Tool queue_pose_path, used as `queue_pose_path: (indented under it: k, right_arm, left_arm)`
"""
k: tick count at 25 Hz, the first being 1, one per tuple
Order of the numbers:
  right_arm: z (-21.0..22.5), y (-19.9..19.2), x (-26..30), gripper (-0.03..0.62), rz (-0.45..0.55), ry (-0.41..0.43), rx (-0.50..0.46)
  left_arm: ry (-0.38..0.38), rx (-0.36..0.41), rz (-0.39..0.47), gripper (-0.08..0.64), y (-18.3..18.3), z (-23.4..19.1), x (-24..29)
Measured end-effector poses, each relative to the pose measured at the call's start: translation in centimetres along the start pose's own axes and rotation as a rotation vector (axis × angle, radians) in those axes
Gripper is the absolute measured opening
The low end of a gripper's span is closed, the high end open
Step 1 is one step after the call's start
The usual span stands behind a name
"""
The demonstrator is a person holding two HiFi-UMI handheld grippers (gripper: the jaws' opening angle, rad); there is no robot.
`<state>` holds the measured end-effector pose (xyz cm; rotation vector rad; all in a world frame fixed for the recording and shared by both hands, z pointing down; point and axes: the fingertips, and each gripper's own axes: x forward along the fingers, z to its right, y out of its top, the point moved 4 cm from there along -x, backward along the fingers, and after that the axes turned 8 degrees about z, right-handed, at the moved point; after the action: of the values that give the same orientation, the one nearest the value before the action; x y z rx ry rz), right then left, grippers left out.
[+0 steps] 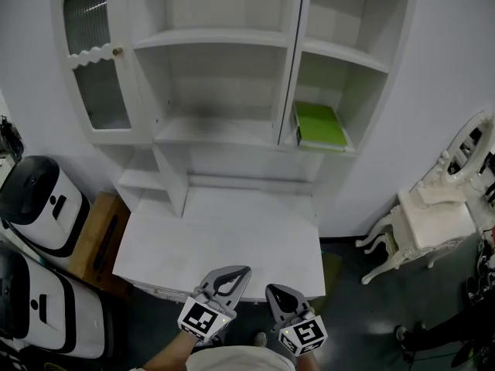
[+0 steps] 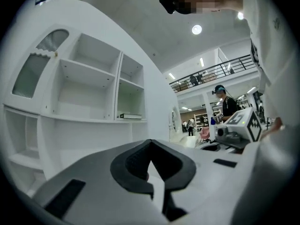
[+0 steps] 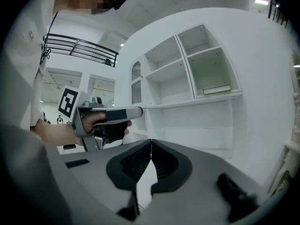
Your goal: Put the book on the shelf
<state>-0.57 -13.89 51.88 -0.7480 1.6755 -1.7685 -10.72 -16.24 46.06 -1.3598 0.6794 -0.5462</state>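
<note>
Head view: the green book [image 1: 319, 126] lies flat in the lower right compartment of the white shelf [image 1: 224, 37], at the far right of the scene, with its near edge at the front lip of that board. The white desk [image 1: 224, 238] below is bare. At its near edge sit the 2 tongs, well apart from the book: the left gripper [image 1: 236, 275] and the right gripper [image 1: 277, 294], side by side and both pointing toward the shelf.

Left gripper view: the 2 jaws meet at the tips with nothing between them, so these tongs are closed and empty. The book shows only as a thin dark slab on the far board, right of the divider.

Right gripper view: here too the jaws are pressed together on nothing. The book is a thin pale strip on the board at far right, and the left gripper, with a hand [image 3: 91, 123] around its handle, shows at the left.

Judging by its thinness, the book is probably light and fairly stiff, and its smooth cover may slip under the pads. Lying flat, it offers only its edges. The near edge at the shelf lip looks like the best place to pinch, top and bottom cover together, and taken at the middle so it does not swing. As it lies, the book already seems placed.
</note>
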Motion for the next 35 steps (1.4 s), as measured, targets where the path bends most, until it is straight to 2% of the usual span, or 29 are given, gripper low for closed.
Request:
queue_pose_path:
  k: [5, 10, 16, 23, 28, 35]
  right_arm:
    - [-2.5, -1.1, 1.8, 0.014, -0.026, 0.058, 0.018]
    - [-4.9, -2.1, 3.3, 0.014, -0.056, 0.109, 0.024]
    - [-7.7, -1.6, 4.4, 0.013, -0.045, 0.177, -0.005]
    - [-8.9, -1.1, 4.2, 0.013, -0.032, 0.163, -0.012]
    - [-8.2, -1.2, 3.5, 0.012, -0.046, 0.116, -0.026]
    - [-7.5, -1.0, 2.9, 0.012, -0.044, 0.086, -0.026]
  left_arm:
    - [0.093, -0.046, 0.014, 0.009, -0.6, -0.8, -4.0]
    - [0.161, -0.09, -0.031, 0.008, -1.5, -1.4, -7.7]
    - [0.196, -0.065, -0.043, 0.008, -2.0, -2.3, -10.3]
    - [0.164, -0.053, -0.057, 0.008, -2.5, -1.7, -10.8]
    - [0.118, -0.116, -0.042, 0.008, -2.8, -1.0, -9.9]
    - [0.078, -0.146, -0.03, 0.009, -2.7, -0.8, -8.9]
